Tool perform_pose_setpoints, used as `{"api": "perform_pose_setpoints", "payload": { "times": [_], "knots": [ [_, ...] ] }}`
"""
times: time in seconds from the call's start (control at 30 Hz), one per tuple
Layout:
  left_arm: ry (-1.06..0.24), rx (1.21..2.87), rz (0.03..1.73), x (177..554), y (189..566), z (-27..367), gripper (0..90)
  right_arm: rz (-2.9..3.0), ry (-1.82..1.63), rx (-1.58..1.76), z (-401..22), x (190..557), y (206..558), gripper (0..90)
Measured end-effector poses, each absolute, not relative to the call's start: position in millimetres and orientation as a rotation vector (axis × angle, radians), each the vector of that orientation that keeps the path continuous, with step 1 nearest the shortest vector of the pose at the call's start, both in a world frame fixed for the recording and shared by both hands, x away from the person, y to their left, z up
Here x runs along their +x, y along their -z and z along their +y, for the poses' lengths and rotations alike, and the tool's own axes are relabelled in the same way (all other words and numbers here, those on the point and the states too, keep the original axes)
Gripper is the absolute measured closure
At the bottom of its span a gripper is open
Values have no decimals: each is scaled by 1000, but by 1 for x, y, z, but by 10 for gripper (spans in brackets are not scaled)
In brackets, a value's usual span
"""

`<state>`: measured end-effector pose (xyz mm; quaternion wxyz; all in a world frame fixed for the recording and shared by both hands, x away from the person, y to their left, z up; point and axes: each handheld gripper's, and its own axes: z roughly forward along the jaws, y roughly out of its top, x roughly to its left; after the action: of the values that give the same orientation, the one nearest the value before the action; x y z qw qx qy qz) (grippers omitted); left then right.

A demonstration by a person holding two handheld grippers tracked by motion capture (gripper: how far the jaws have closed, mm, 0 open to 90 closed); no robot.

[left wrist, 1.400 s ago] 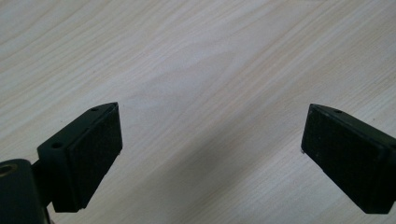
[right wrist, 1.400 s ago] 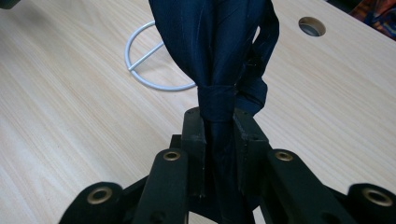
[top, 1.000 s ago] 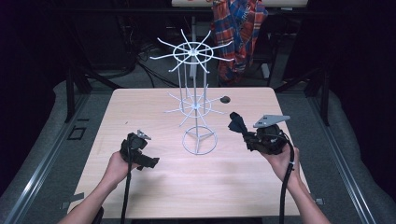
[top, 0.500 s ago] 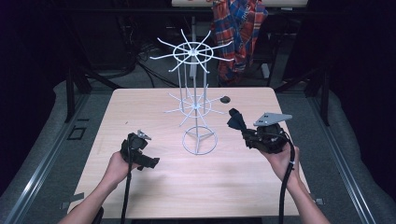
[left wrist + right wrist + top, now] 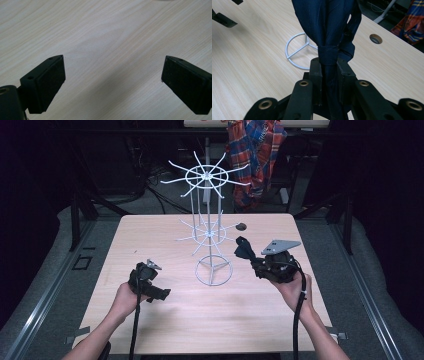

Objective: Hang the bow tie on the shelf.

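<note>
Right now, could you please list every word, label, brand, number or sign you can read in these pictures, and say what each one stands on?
None: no readable text anywhere.
The wooden table, the white wire rack, the dark blue cloth and the plaid garment bear no lettering, number or sign that can be made out.

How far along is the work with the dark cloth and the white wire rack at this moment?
Done: the right gripper is shut on the dark blue cloth, lifted off the table. In hand: it holds the cloth near the white wire rack. Left: nothing hangs on the rack's arms yet. The left gripper is open over bare wood.
</note>
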<state>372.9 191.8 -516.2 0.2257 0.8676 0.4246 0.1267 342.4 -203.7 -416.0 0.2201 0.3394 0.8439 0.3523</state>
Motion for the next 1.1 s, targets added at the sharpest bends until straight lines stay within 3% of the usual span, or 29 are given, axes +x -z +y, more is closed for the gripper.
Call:
{"api": "perform_pose_setpoints", "payload": {
  "times": [1.1],
  "knots": [
    [-350,2392,1165,373,516,191,53,2392,-913,911,-169,371,430,767]
  ]
}}
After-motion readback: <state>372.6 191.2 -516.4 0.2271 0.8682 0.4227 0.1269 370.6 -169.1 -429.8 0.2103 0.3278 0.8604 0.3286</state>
